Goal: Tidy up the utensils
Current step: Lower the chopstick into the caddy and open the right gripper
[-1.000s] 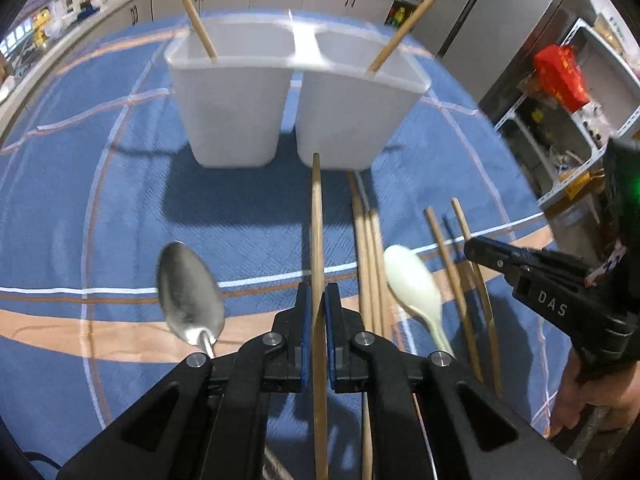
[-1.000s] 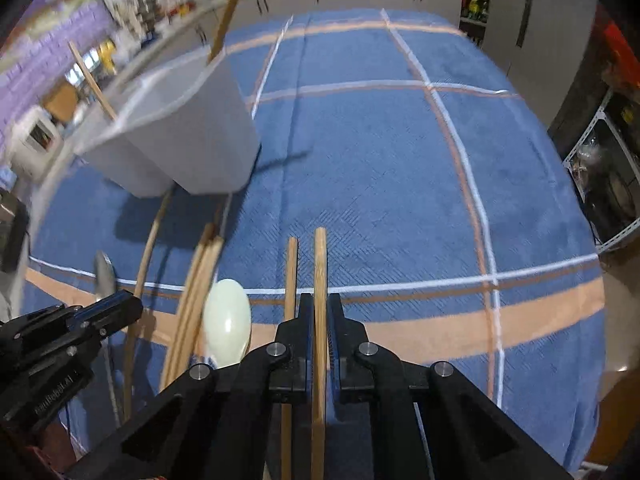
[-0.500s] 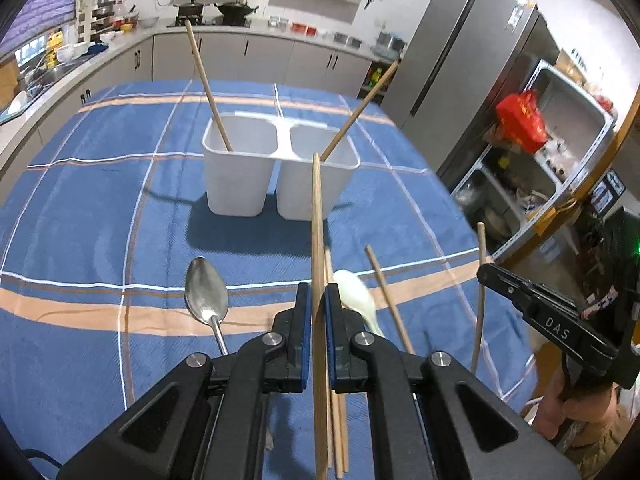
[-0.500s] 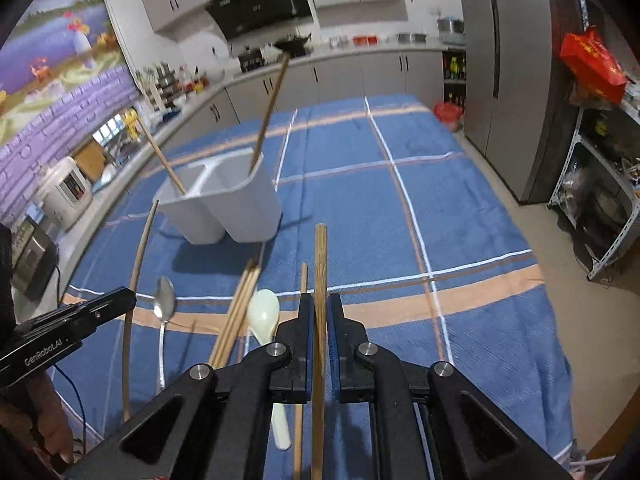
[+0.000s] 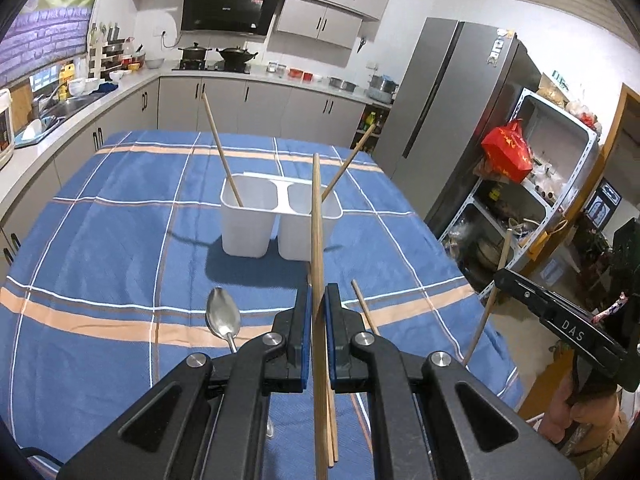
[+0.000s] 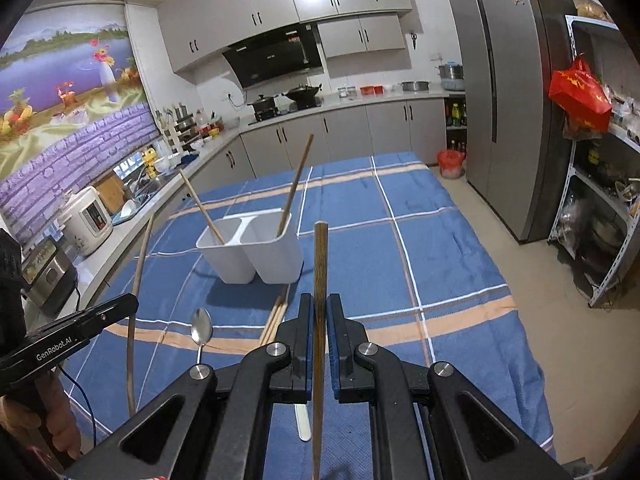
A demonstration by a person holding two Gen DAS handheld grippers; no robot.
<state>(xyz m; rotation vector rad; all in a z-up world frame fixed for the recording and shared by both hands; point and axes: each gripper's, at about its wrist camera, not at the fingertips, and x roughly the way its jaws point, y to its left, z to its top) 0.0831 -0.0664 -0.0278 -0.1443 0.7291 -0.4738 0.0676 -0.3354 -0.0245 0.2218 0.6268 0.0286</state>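
Observation:
My left gripper is shut on a wooden chopstick, held well above the blue tablecloth. My right gripper is shut on a darker wooden chopstick, also raised. The white two-compartment holder stands ahead on the table with one chopstick leaning in each compartment; it also shows in the right wrist view. A metal spoon lies on the cloth to the left of several loose chopsticks. A white spoon's handle shows under the right gripper.
The table carries a blue checked cloth with orange stripes. A fridge and a metal shelf rack stand to the right. Kitchen counters run along the left and back. The right gripper appears at the right of the left wrist view.
Both grippers have risen and pulled back from the table, each carrying its chopstick. The holder and the utensils on the cloth now look farther away.

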